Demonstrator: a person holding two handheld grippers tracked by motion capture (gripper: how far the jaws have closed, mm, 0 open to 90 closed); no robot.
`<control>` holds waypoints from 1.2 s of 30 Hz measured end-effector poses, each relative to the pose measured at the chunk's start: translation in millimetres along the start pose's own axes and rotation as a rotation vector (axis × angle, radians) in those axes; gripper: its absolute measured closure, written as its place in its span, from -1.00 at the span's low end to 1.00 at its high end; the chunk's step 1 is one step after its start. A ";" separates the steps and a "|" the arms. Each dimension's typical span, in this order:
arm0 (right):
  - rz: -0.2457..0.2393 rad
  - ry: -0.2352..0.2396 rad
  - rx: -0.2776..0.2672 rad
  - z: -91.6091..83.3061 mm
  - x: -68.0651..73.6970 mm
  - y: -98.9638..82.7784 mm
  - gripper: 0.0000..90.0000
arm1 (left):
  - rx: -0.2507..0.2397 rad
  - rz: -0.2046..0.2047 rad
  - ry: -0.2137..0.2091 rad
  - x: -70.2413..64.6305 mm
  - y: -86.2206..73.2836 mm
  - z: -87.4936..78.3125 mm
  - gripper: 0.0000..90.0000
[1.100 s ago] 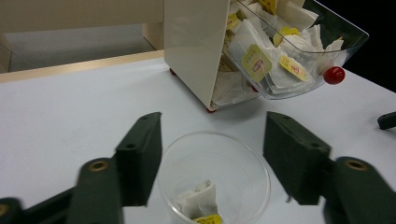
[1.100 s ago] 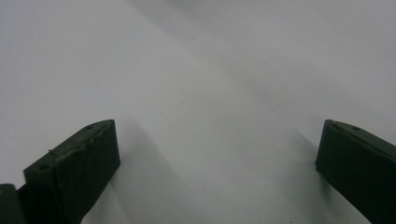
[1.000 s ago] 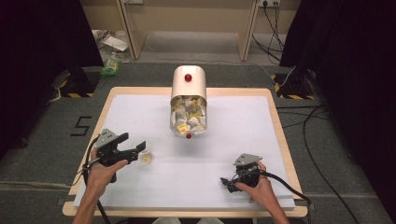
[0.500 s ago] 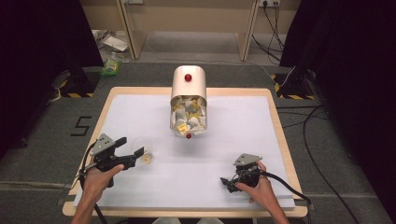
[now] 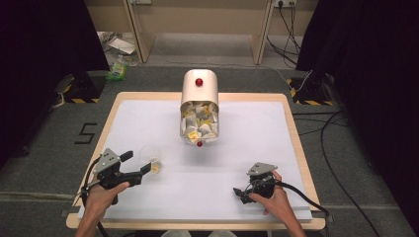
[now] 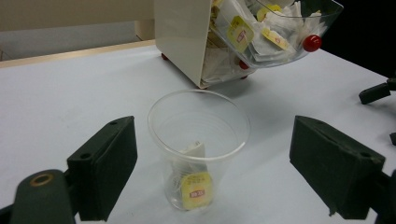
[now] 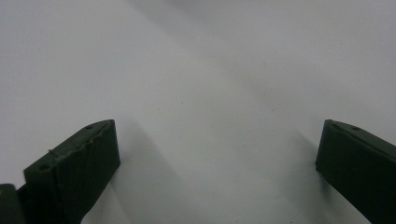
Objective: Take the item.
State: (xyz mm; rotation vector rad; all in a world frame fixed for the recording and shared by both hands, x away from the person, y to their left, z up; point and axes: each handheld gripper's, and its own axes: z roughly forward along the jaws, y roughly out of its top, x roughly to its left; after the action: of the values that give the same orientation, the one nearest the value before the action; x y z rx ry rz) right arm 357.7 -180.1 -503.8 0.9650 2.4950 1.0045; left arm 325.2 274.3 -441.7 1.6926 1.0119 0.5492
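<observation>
Both tongs stand spread wide with nothing between them that they grip. On the left gripper the jaws sit either side of the plastic cup, clear of its wall on both sides as the left gripper view shows. The right gripper rests low near the front edge of the table, its jaws apart over bare white surface, as the right gripper view shows.

Taking the table as the mark, it is a wooden-edged top covered by a white sheet. At the middle of its far side stands the dispenser, a cream rounded box with a red knob on top. Its clear front drawer tips open toward the near side, packed with tea bags bearing yellow tags, and a second red knob sits on the drawer's lip.

On the left half of the table, well nearer the front than the dispenser, the clear cup stands upright. Inside it, at the bottom, lies one tea bag with its yellow tag pressed toward the near wall.

A hand holds the left gripper at the front left corner, another hand the right one at the front right, each with a black cable trailing off the table's edge.
</observation>
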 end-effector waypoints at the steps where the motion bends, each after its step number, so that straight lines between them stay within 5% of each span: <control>1: 0.000 0.000 0.000 0.0 0.0 0.0 -1.00 | -0.005 -0.003 0.000 -0.7 -2.5 -2.3 -0.68; 22: 0.000 0.000 0.000 0.0 0.0 0.0 -1.00 | 0.045 0.010 -0.017 -5.6 -32.1 0.0 -0.67; 36: 0.000 0.000 0.000 0.0 0.0 0.0 -0.99 | 0.134 0.048 0.010 -3.8 -50.6 4.7 -0.67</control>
State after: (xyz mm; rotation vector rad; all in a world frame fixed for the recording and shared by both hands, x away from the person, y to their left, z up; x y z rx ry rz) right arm 357.7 -180.0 -503.8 0.9649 2.4950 1.0048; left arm 308.6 273.8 -489.9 1.8384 1.0367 0.5309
